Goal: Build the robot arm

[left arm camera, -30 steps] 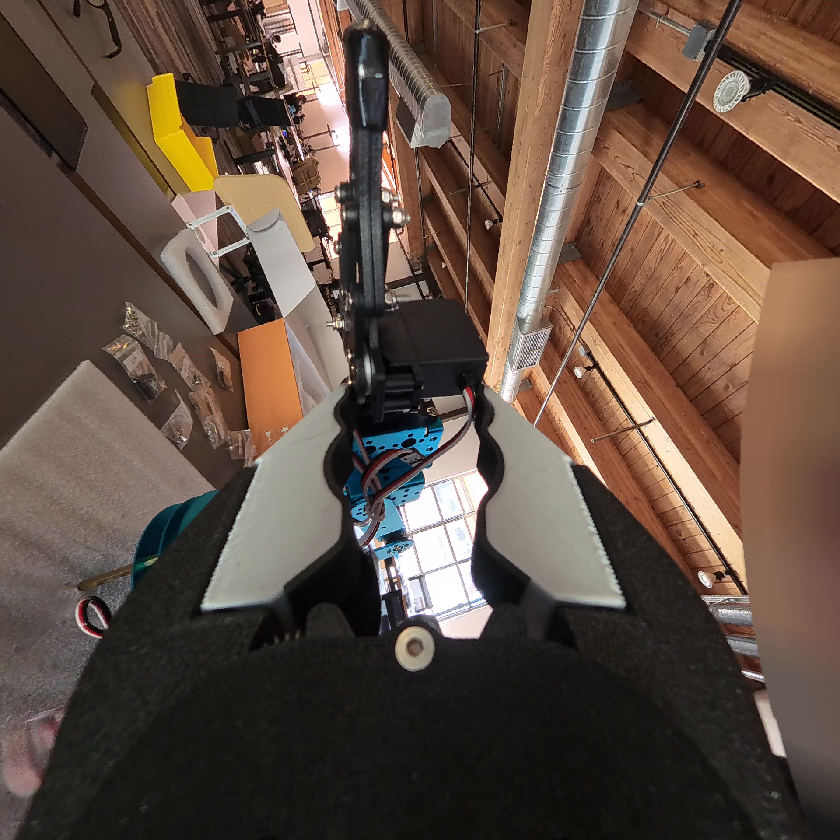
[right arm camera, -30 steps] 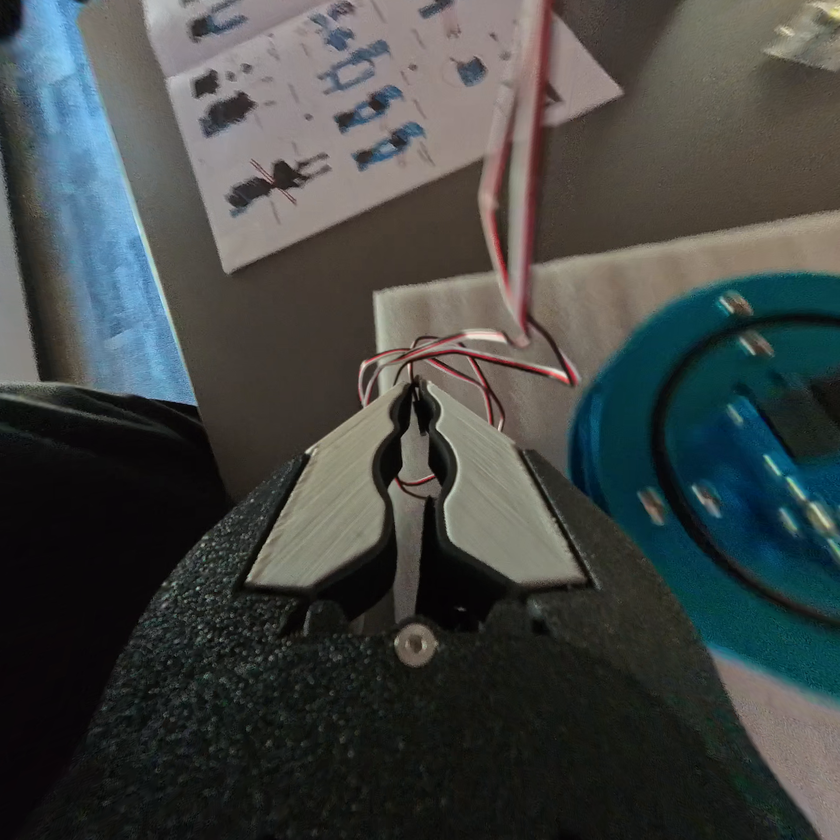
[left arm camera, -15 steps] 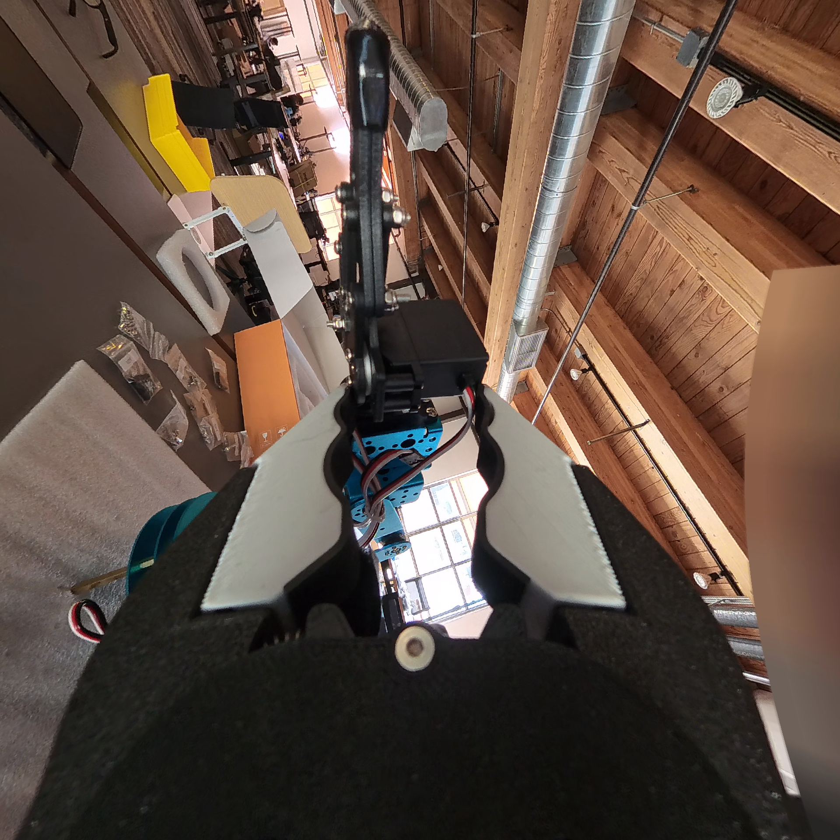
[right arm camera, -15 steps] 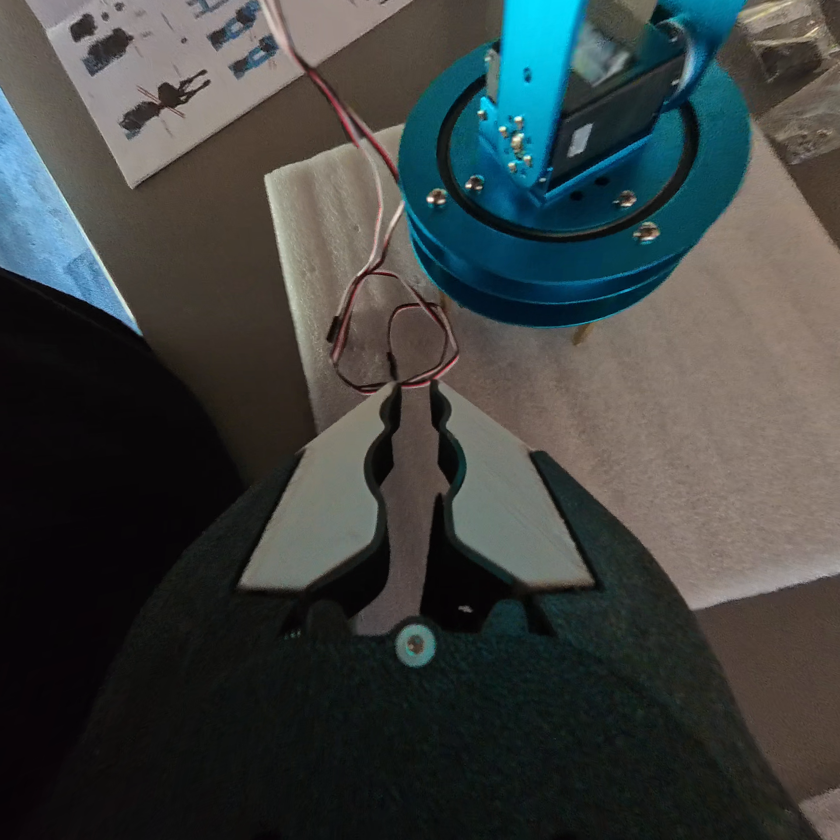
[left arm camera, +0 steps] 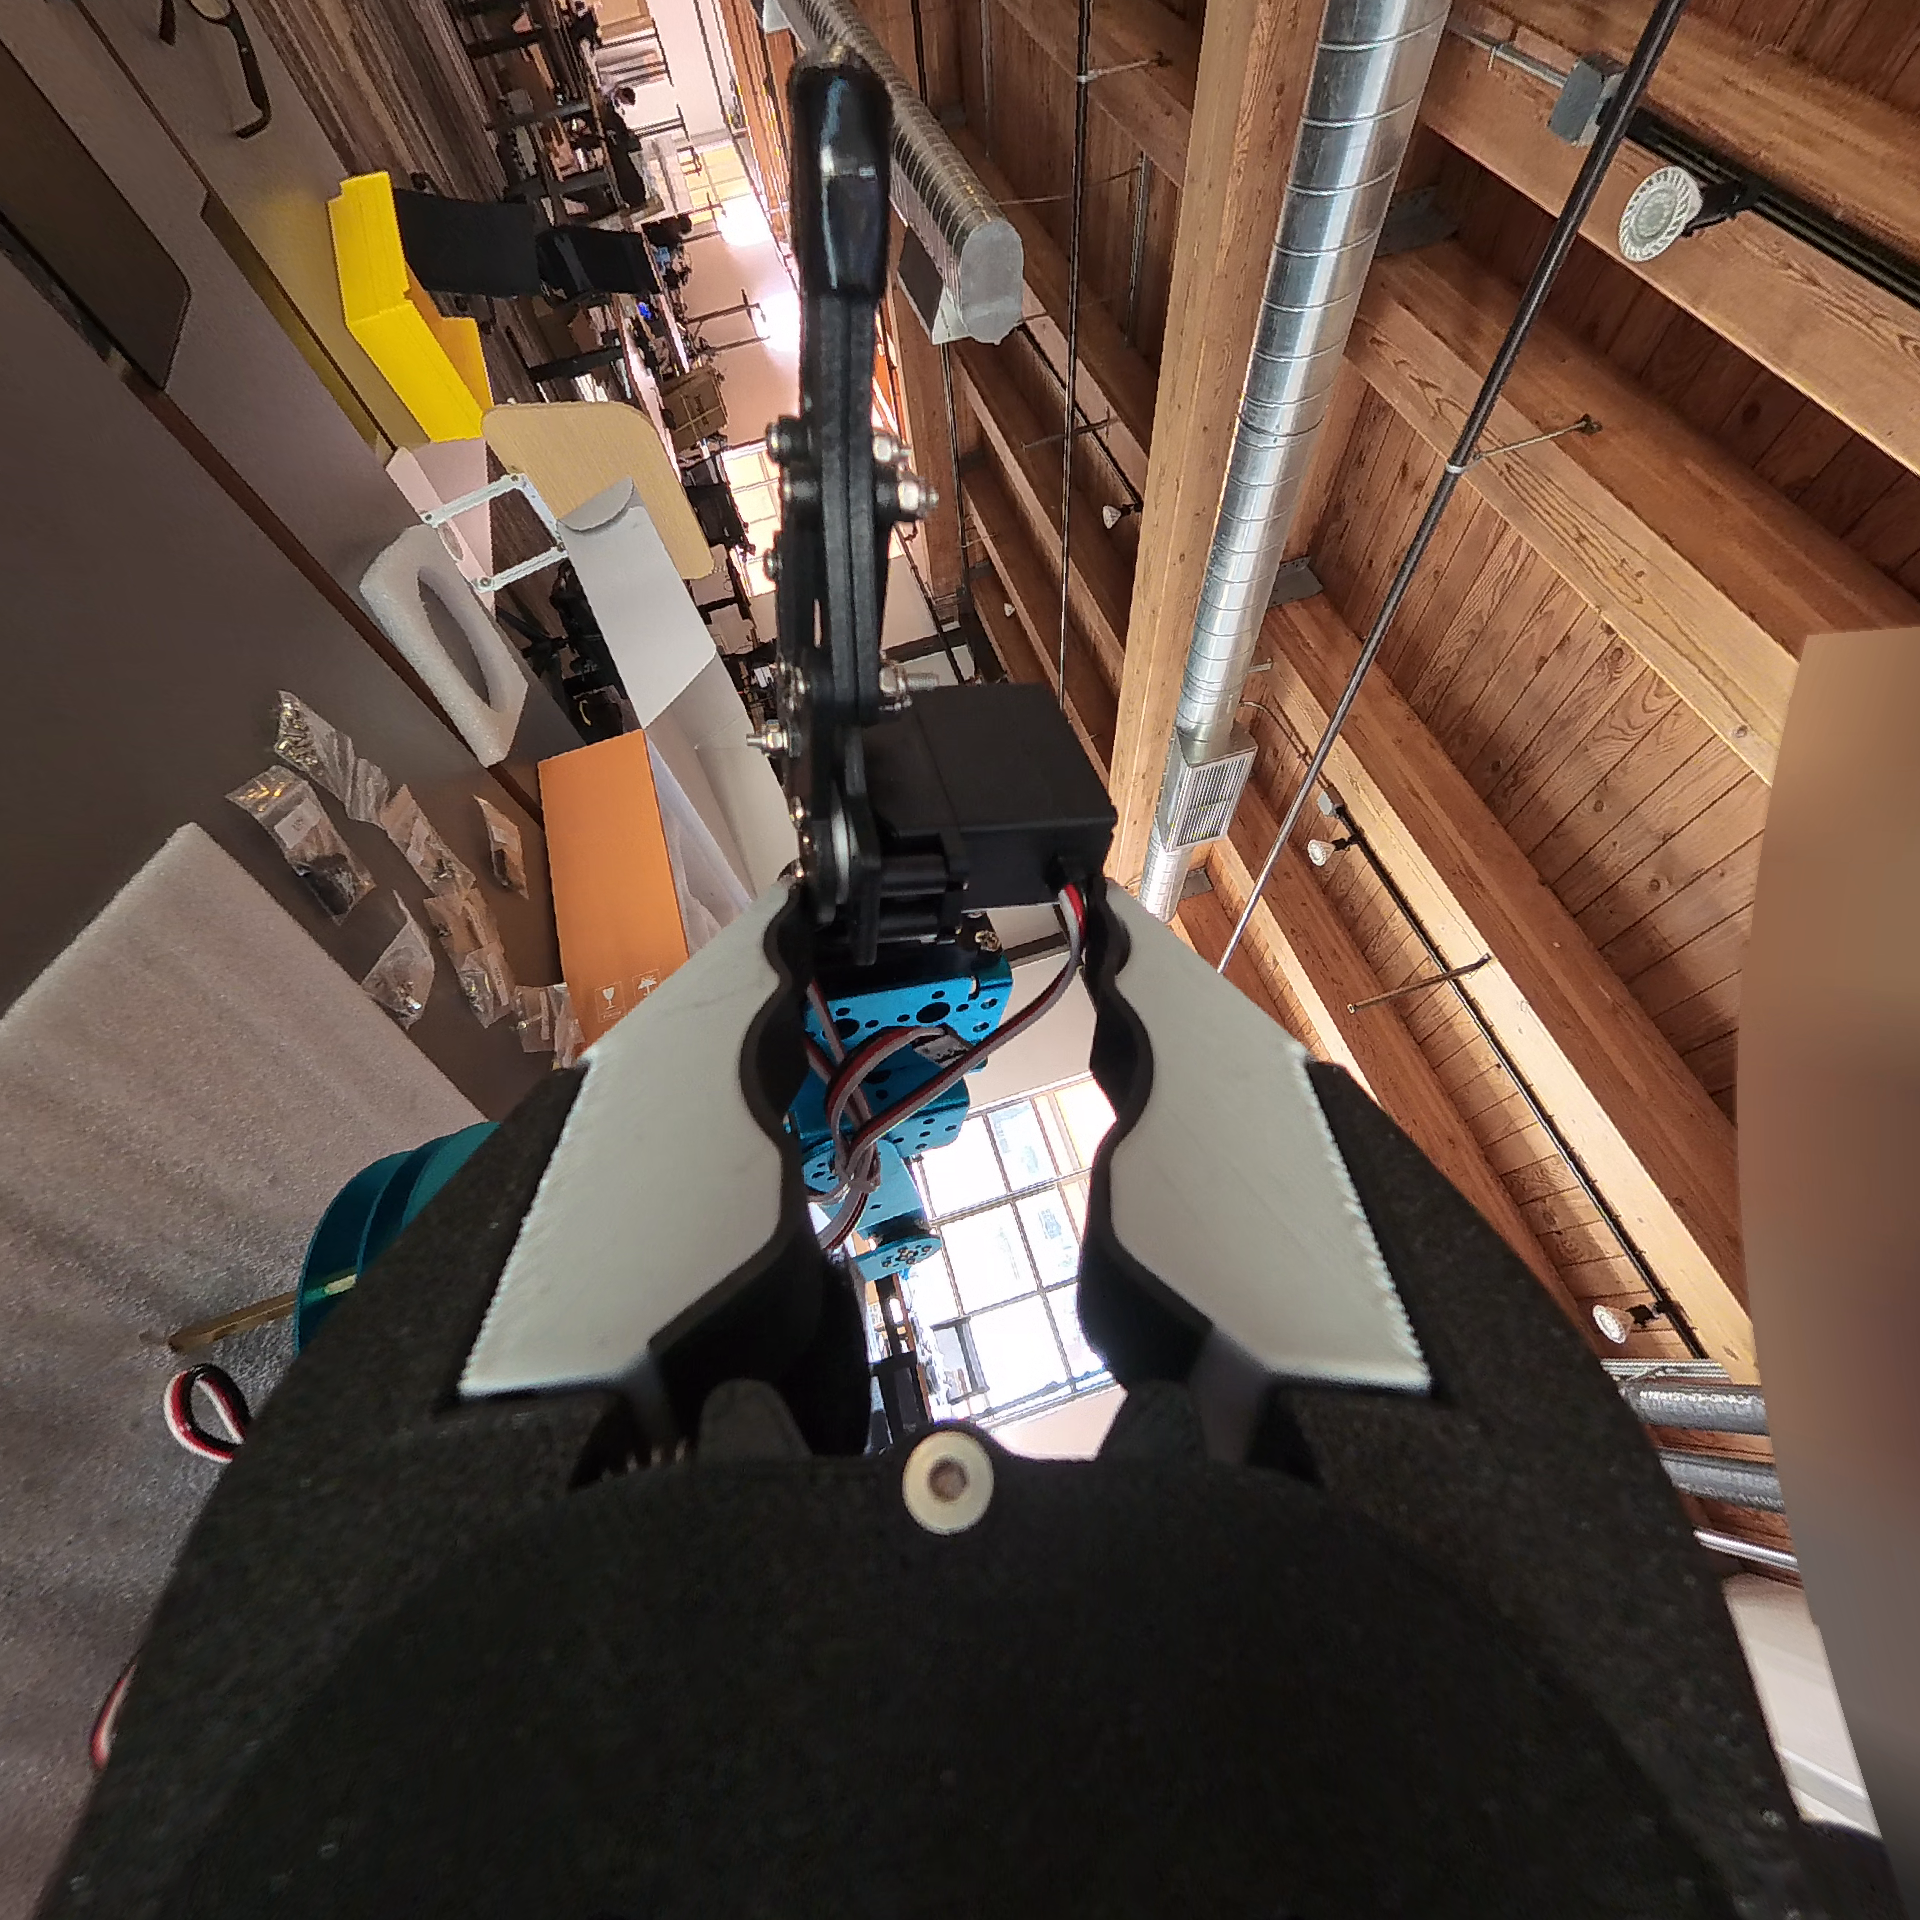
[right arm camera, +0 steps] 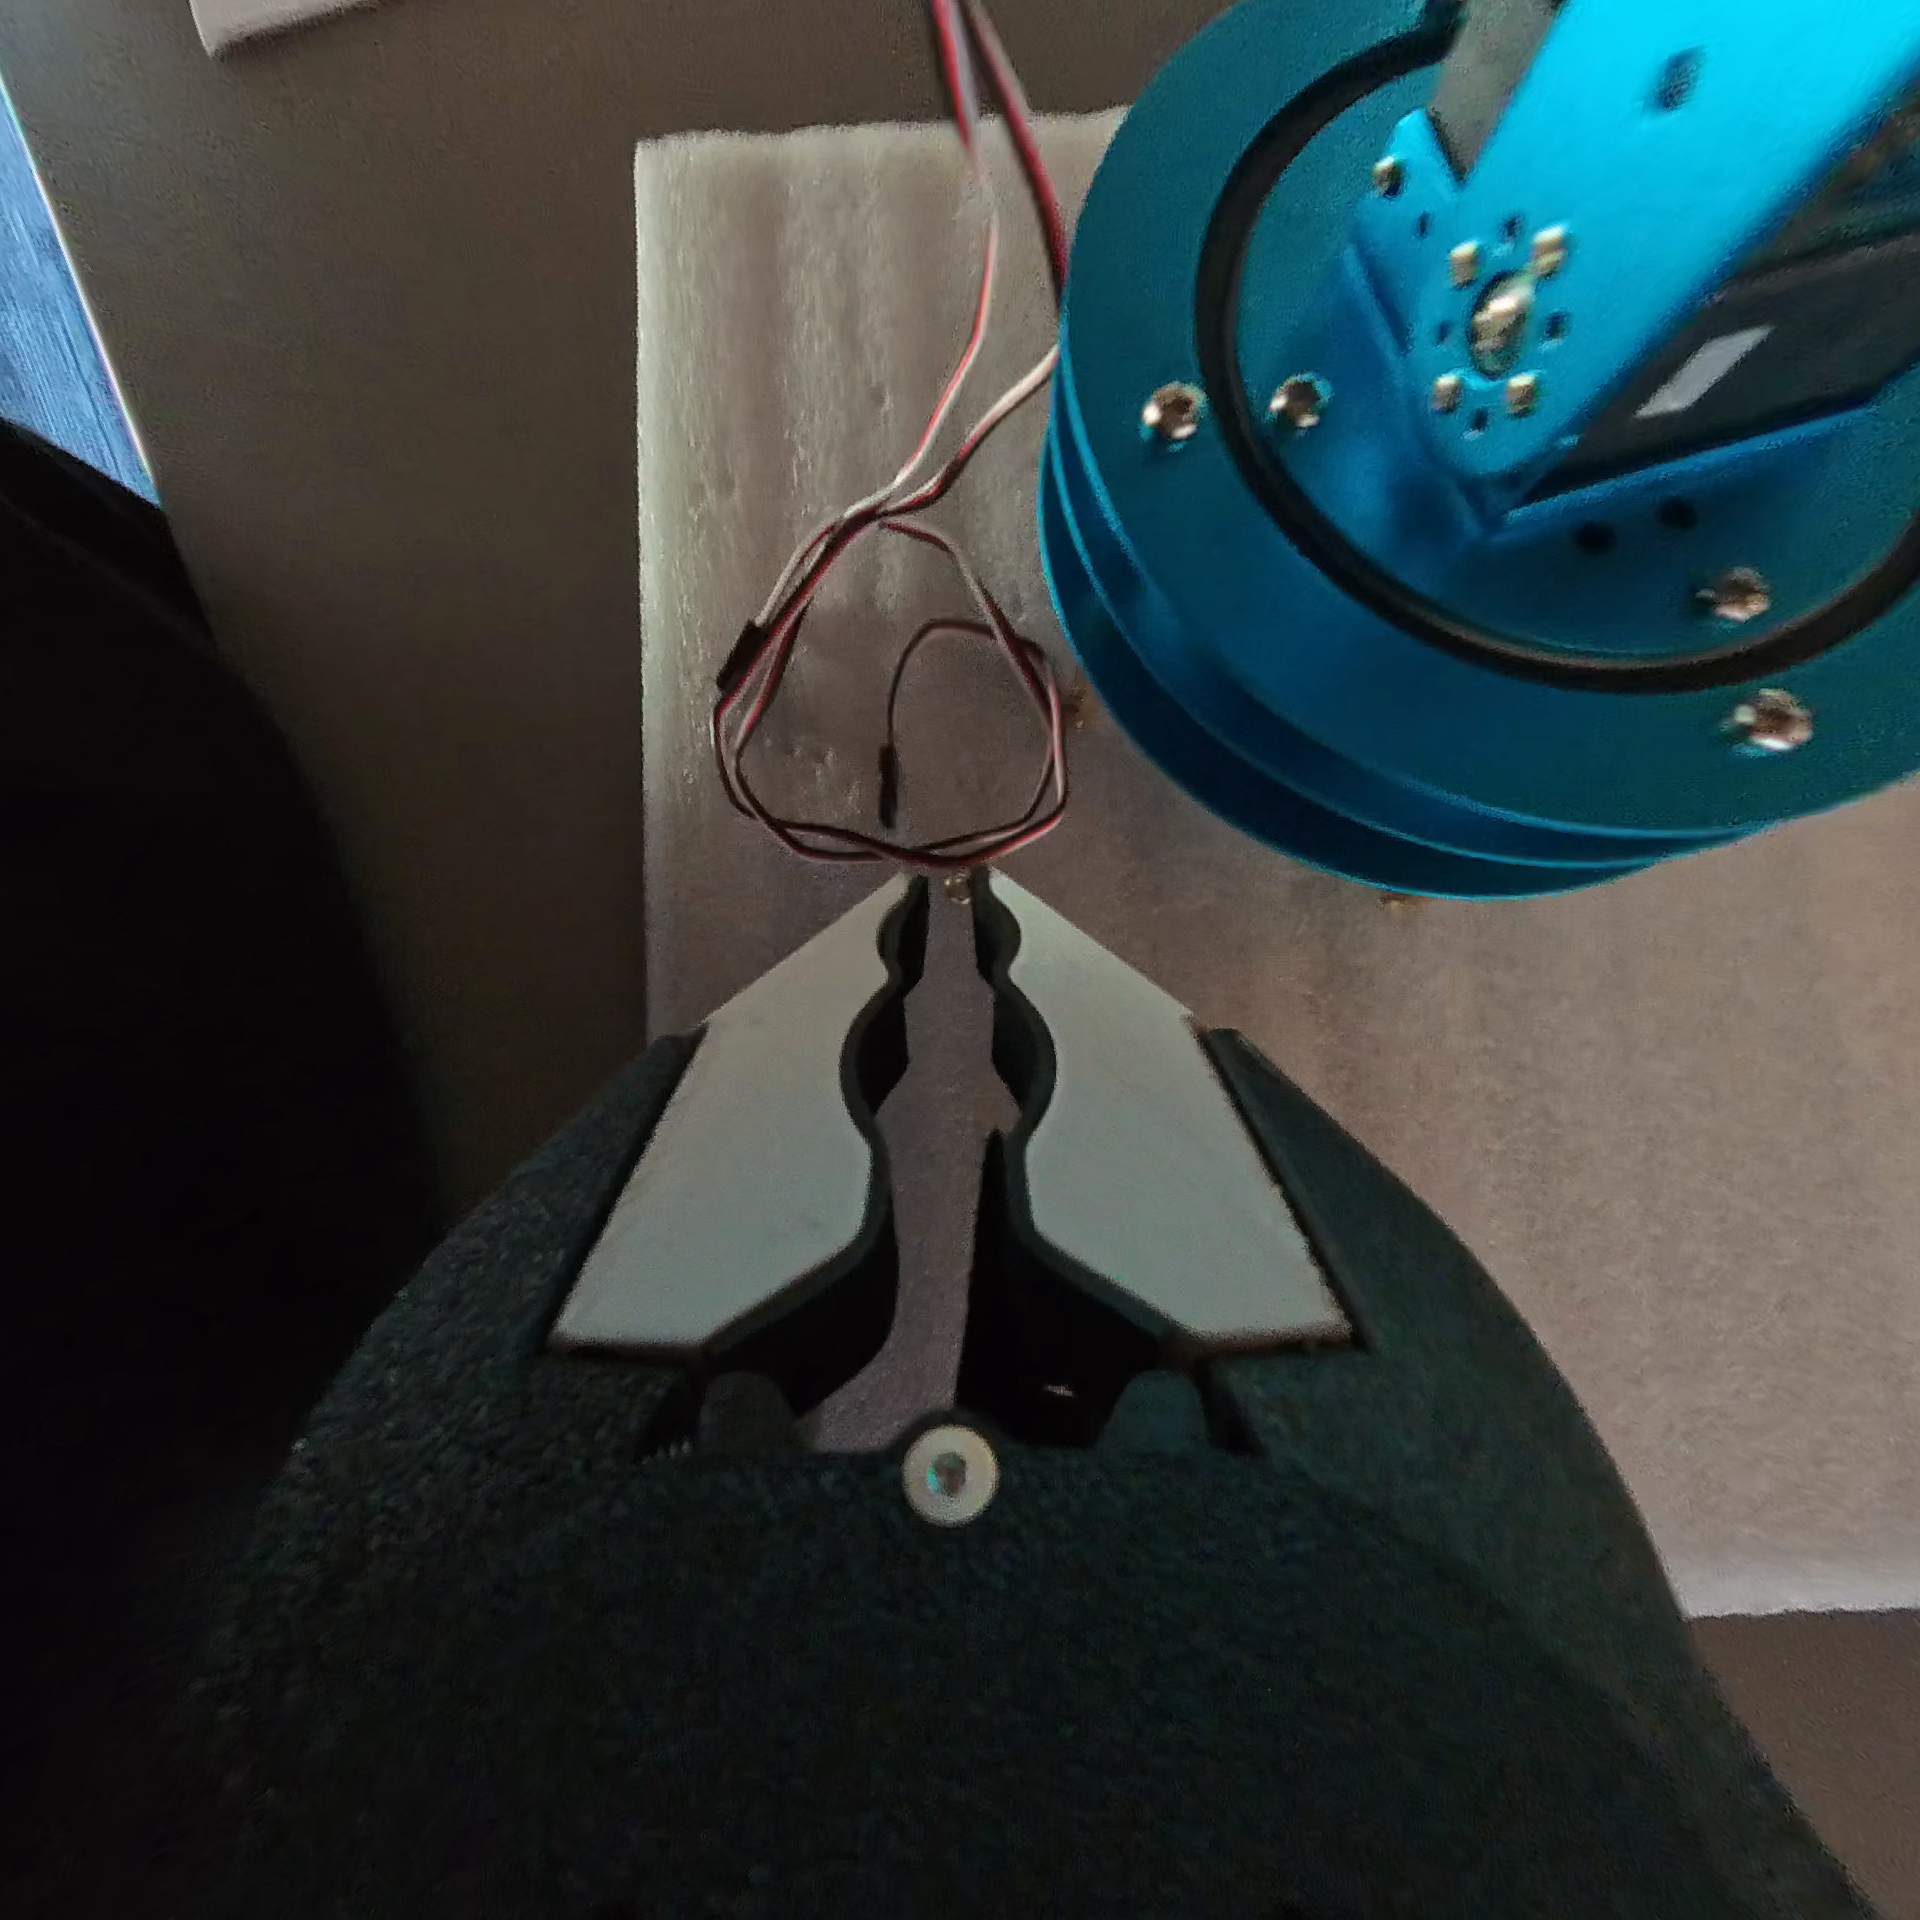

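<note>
A small robot arm stands on a round blue base (right arm camera: 1455, 623) on a white foam sheet (right arm camera: 779, 312). My left gripper (left arm camera: 945, 909) is shut on the arm's black servo block (left arm camera: 987, 800), just below its black claw (left arm camera: 842, 416) and above the blue brackets (left arm camera: 904, 1049). My right gripper (right arm camera: 951, 883) hovers low over the foam, its jaws a narrow gap apart. Just beyond its tips lies a loop of red, white and black servo wires (right arm camera: 904, 831). A tiny brass piece (right arm camera: 957, 885) shows between the tips. The blue base (left arm camera: 395, 1236) also shows in the left wrist view.
Several clear bags of small parts (left arm camera: 343, 831), an orange box (left arm camera: 613, 883), a white foam block (left arm camera: 436, 644) and a yellow bin (left arm camera: 405, 312) lie on the grey table beyond the foam. A paper sheet's corner (right arm camera: 270, 16) lies at the table's far left edge. One gripper's finger ends stand about 30 centimeters off the other's.
My right gripper let go of the wire it was pinching, opened slightly and drew back, so the blue base now sits at the upper right. My left gripper keeps its hold, nearly still.
</note>
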`<state>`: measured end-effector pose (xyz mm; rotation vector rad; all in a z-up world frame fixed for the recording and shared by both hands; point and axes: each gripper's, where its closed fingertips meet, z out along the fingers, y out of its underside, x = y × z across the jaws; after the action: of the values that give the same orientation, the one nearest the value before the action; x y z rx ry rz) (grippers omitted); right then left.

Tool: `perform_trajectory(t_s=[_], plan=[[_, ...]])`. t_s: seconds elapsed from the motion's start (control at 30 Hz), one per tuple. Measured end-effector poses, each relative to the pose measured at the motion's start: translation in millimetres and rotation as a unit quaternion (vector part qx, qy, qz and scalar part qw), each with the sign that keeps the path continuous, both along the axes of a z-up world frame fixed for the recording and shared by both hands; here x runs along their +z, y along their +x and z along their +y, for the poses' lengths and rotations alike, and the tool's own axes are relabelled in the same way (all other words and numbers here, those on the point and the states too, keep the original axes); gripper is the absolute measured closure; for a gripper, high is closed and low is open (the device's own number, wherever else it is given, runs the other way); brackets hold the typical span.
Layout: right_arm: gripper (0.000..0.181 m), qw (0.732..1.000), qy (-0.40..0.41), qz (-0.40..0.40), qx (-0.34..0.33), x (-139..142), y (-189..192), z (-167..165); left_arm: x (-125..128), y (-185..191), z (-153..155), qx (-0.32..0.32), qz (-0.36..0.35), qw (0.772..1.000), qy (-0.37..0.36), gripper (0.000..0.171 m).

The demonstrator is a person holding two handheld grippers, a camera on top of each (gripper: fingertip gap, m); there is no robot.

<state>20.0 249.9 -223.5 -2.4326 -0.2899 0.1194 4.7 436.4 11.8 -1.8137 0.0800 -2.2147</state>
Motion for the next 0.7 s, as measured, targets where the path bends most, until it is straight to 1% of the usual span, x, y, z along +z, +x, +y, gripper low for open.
perform_trajectory(t_s=[0.2,0.5,0.7], plan=[[0.17,1.0,-0.013,0.014,-0.007,-3.7,2.1,0.3,0.4,0.0,-0.8,-0.001,0.0,1.0,0.001,0.119],[0.171,0.999,-0.025,0.025,0.002,-3.3,2.6,-0.1,-0.4,-0.8,0.1,0.002,-0.002,1.0,-0.002,0.119],[0.174,0.999,-0.032,0.033,0.023,-2.0,-5.1,-3.4,-0.3,-0.8,0.0,0.001,-0.002,1.0,-0.003,0.119]])
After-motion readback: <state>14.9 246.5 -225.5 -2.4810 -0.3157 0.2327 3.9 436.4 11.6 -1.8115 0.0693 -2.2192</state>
